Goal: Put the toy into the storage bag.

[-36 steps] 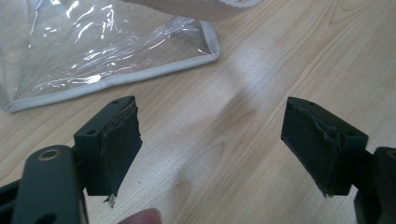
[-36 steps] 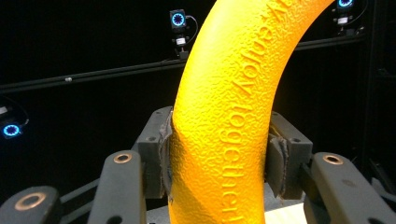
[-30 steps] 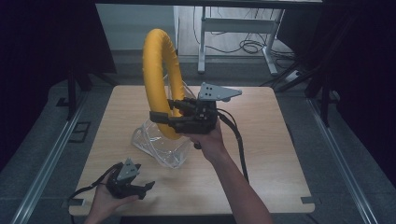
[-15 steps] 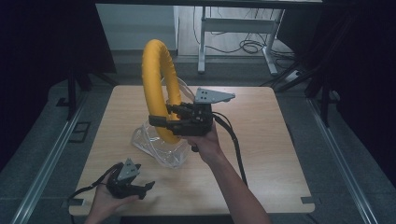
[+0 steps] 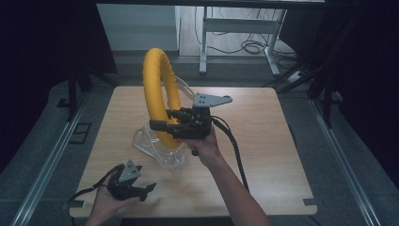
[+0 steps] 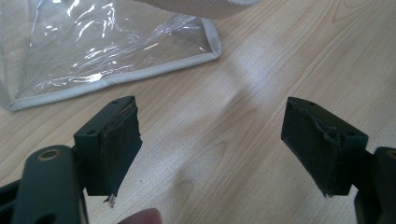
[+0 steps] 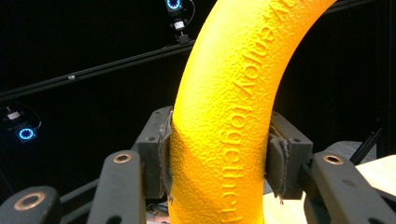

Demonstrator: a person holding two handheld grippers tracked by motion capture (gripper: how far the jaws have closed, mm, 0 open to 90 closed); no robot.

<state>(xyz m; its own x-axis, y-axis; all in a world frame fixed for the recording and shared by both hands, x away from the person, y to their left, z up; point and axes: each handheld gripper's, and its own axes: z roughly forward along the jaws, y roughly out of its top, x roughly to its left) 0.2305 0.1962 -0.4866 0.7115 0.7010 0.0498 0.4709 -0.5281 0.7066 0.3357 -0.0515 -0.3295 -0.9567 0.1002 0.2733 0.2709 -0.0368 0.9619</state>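
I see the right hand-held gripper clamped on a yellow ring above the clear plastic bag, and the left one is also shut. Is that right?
Not quite: the left hand-held gripper is open, its jaws wide apart over the bare table, as the left gripper view shows. The right hand-held gripper is indeed clamped on the yellow ring above the clear plastic bag.

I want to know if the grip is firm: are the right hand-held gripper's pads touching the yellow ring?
Touching. The right gripper view shows both pads pressed into the yellow ring, denting its foam.
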